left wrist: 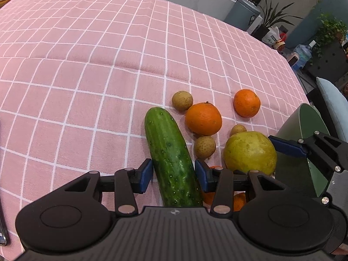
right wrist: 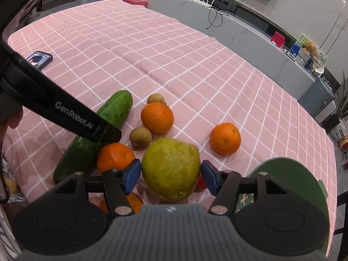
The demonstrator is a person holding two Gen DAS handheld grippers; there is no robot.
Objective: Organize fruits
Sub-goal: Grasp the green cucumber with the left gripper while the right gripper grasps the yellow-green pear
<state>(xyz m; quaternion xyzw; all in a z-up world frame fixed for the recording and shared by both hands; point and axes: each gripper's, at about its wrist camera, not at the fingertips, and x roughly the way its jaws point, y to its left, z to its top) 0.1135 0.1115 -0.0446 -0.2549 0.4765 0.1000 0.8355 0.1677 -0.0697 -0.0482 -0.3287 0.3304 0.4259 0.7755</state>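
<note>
A green cucumber (left wrist: pixel 167 143) lies on the pink checked cloth (left wrist: pixel 87 76). My left gripper (left wrist: pixel 174 174) is shut on its near half, a blue pad against each side. A big yellow-green fruit (right wrist: pixel 170 167) sits between the pads of my right gripper (right wrist: pixel 171 174), which is open: the left pad is at its skin and a sliver of gap shows at the right pad. Three oranges (right wrist: pixel 157 118) (right wrist: pixel 225 138) (right wrist: pixel 115 156) and small brown longans (right wrist: pixel 140 136) (right wrist: pixel 156 98) lie around them. The left gripper's fingers (right wrist: pixel 87 121) cross over the cucumber (right wrist: pixel 115 111) in the right wrist view.
A green rounded chair back (right wrist: pixel 289 167) stands at the table's near right edge. A phone (right wrist: pixel 39 59) lies on the cloth at the far left. More orange fruit (right wrist: pixel 134 202) and a small red thing (right wrist: pixel 200 183) sit under my right gripper. A grey counter (right wrist: pixel 239 28) runs behind the table.
</note>
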